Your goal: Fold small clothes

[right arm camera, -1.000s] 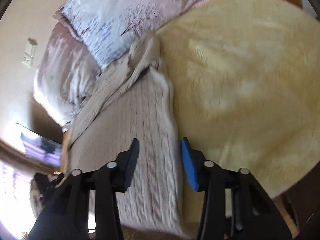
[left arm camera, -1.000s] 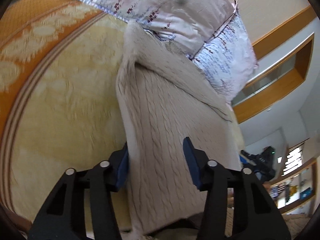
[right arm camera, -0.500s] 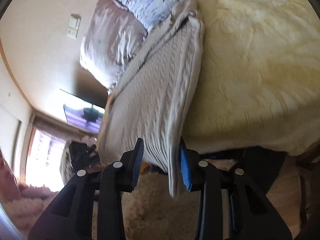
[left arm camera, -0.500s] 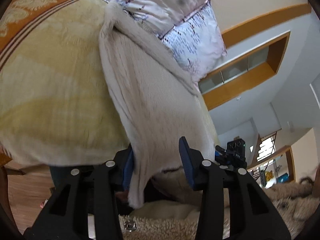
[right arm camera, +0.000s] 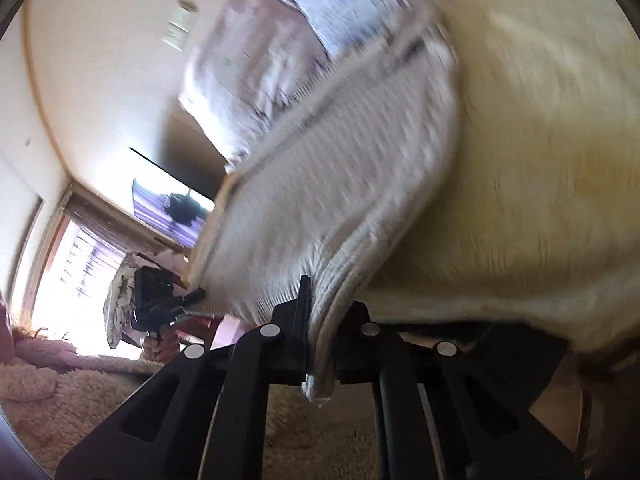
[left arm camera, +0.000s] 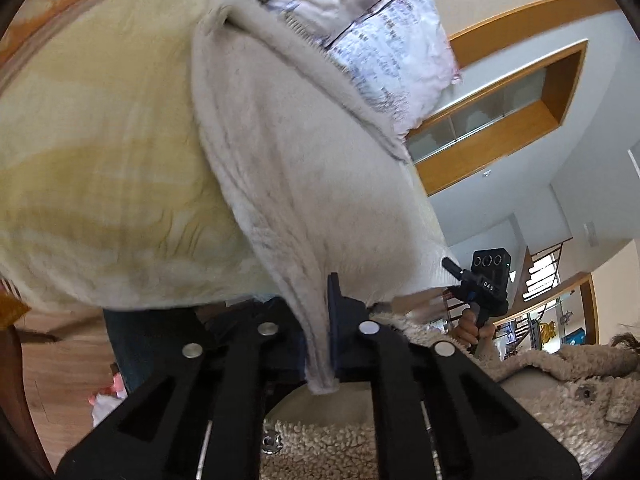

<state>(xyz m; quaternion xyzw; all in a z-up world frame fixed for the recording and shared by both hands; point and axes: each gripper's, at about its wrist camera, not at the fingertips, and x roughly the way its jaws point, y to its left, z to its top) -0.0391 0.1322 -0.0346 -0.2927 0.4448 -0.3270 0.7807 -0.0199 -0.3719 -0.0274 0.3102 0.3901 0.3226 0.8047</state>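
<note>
A cream cable-knit sweater (left arm camera: 304,168) lies lengthwise on a yellow bedspread (left arm camera: 100,152), its hem hanging over the bed's near edge. My left gripper (left arm camera: 320,332) is shut on the hem's left corner, with the knit pinched between its pads. In the right wrist view the same sweater (right arm camera: 332,184) runs away up the bed, and my right gripper (right arm camera: 320,336) is shut on the hem's right corner. Each gripper shows small in the other's view, clamped on the far corner: the right gripper (left arm camera: 452,270) and the left gripper (right arm camera: 192,298). The picture is blurred in the right wrist view.
Printed pinkish pillows (left arm camera: 360,12) lie at the head of the bed, touching the sweater's top. A person in a fleecy beige jacket (left arm camera: 560,392) stands at the bed's foot. Wooden floor (left arm camera: 60,368) shows below the bedspread edge. A window (right arm camera: 76,264) glares at left.
Both grippers slid back off the sweater's body to its hem at the bed edge and closed from open onto the hem's two corners.
</note>
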